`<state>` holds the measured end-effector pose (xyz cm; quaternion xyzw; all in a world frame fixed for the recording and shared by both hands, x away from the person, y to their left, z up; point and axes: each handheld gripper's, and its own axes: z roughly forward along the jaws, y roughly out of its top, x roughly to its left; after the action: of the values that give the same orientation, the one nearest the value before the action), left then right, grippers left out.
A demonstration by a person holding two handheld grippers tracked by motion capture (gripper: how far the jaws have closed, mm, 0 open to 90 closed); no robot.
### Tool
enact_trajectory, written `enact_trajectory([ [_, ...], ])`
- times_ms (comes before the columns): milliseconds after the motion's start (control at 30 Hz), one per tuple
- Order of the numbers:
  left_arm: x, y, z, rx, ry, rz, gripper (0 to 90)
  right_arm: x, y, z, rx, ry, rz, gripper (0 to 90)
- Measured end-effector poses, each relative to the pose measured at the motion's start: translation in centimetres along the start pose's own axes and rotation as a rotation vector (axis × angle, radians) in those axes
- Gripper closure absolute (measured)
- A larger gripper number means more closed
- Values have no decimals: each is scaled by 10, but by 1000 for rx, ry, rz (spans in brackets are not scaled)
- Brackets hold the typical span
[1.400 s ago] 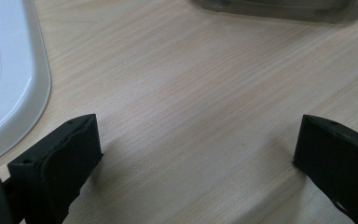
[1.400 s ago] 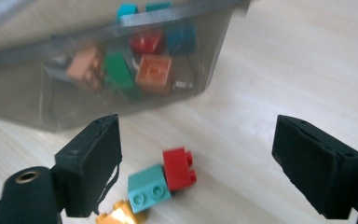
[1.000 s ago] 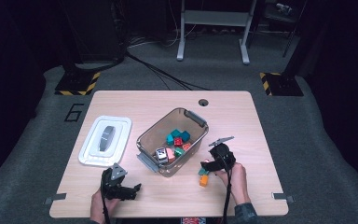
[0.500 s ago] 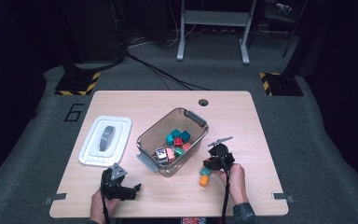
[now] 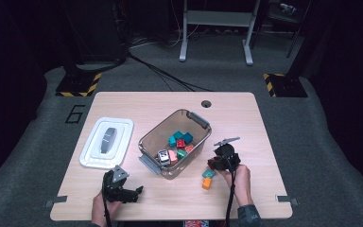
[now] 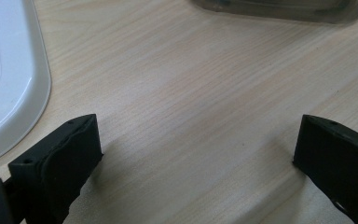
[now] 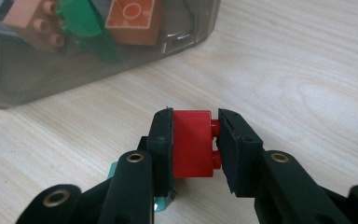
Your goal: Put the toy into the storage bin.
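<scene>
One red brick (image 7: 193, 142) now pinched: the right gripper (image 7: 195, 140) has just closed its jaws on it, near the table's (image 5: 264, 142) near-right, beside the bin (image 5: 196, 119). Likely bin-bound next. Left gripper (image 6: 196, 149) idle, jaws spread over bare wood.

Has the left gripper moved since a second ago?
No. The left gripper sits at the same spot below the white lid, near the table's front edge.

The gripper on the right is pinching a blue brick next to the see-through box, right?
Not quite: the brick is red, not blue. The right gripper view shows the right gripper shut on a red brick, beside the see-through box on the table.
</scene>
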<state>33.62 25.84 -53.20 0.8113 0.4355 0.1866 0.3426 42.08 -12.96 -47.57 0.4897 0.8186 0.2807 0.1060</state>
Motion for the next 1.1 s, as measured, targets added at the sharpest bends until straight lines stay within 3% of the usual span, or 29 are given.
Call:
enact_trajectory([
  [500,0,0,0,1,1,3,5,-3,5,-13,-48,-3,6,672],
  [1100,0,0,0,1,1,3,5,-11,16,-37,-112,-47,0,672],
])
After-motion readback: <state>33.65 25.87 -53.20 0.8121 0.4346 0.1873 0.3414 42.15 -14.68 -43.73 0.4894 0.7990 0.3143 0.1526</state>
